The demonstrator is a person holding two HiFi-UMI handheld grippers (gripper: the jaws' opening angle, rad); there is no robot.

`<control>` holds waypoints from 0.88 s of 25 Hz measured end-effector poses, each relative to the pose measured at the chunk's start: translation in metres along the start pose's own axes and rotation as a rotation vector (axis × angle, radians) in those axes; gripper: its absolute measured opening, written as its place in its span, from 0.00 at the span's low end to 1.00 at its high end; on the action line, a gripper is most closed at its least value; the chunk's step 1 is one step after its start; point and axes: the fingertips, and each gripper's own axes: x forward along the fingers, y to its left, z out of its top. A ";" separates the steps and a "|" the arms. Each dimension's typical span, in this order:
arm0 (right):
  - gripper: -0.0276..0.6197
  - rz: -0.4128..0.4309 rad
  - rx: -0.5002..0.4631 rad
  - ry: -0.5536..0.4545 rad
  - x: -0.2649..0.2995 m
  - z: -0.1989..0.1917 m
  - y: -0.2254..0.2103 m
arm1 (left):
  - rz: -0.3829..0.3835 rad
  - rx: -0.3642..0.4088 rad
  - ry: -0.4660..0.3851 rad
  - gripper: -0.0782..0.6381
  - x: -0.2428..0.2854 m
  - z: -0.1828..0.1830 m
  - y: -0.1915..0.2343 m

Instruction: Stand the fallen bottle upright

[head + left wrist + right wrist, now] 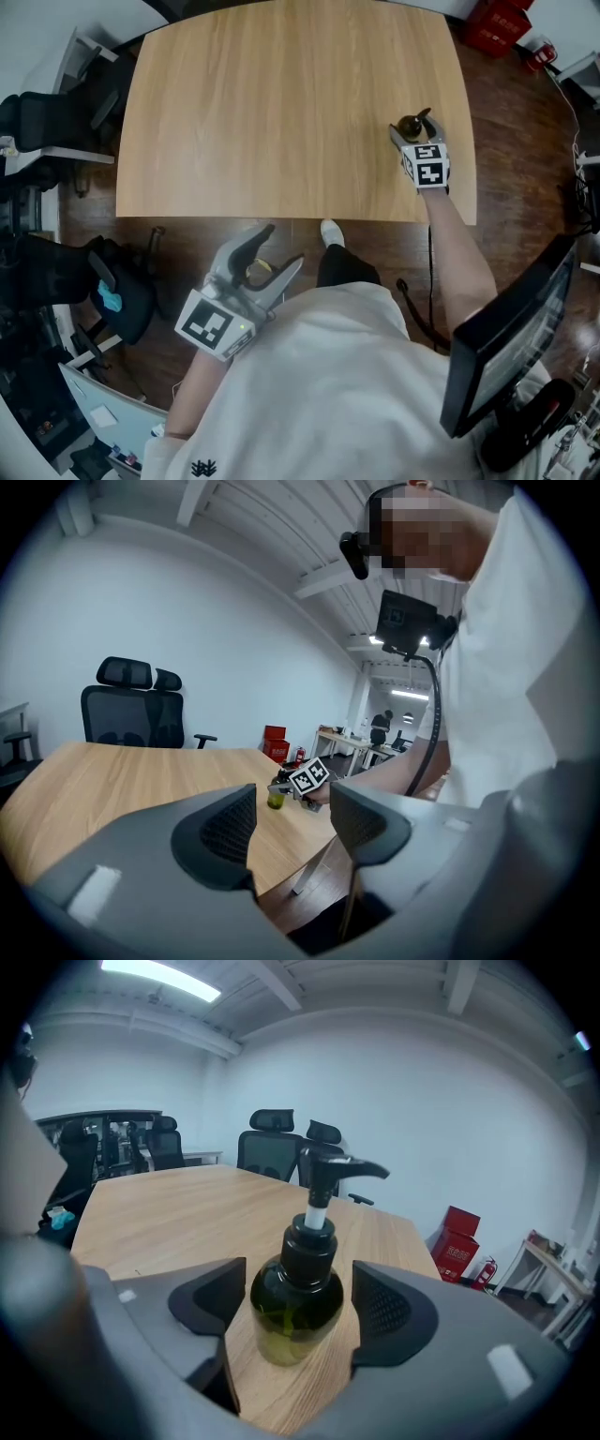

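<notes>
"Olive-green and see-through, with a black collar: is that the bottle (pixel 298 1288) on the wooden tabletop (pixel 281 112)?"

"Yes. It stands upright on its base, its black pump head (pixel 337 1168) on top with the spout pointing off to one side. It sits close to the right edge of the tabletop, somewhat nearer the near right corner than the far one."

"And where is it relative to the right gripper (pixel 412 129)?"

"Right between the fingers (pixel 208 1299). They are spread, one on each side of the bottle's round body at about its widest part. The right gripper view shows a thin strip of wood between each pad and the bottle, a little wider on one side, so the pads flank it without pressing on it."

"So the bottle bears on the wood alone?"

"As far as that view shows, yes: its base is flat on the tabletop."

"What about the left gripper (pixel 281 248)?"

"It is off the tabletop, held on the person's side of the near edge, over the dark floor. Its fingers (pixel 230 827) are spread too and hold nothing. Through the gap between them the left gripper view looks across the tabletop to the bottle and the right gripper, well away from it."
</notes>
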 end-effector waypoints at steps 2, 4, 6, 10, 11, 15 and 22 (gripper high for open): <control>0.63 -0.033 0.024 -0.022 -0.010 0.008 -0.006 | 0.000 0.035 -0.025 0.45 -0.017 -0.004 -0.006; 0.65 -0.066 0.038 -0.056 -0.034 0.017 -0.010 | 0.010 0.059 -0.059 0.45 -0.037 -0.009 -0.014; 0.65 -0.081 0.061 -0.094 -0.071 0.022 -0.004 | 0.013 0.081 -0.085 0.45 -0.059 -0.017 -0.028; 0.66 -0.065 0.091 -0.116 -0.171 0.007 0.042 | -0.027 0.104 -0.099 0.45 -0.106 -0.041 -0.071; 0.66 -0.059 0.096 -0.112 -0.197 0.001 0.056 | -0.042 0.101 -0.099 0.45 -0.116 -0.049 -0.081; 0.66 -0.034 0.149 -0.102 -0.294 -0.025 0.107 | -0.086 0.076 -0.087 0.45 -0.146 -0.074 -0.109; 0.66 0.074 0.176 -0.170 -0.425 -0.033 0.176 | -0.119 0.064 -0.069 0.45 -0.158 -0.104 -0.155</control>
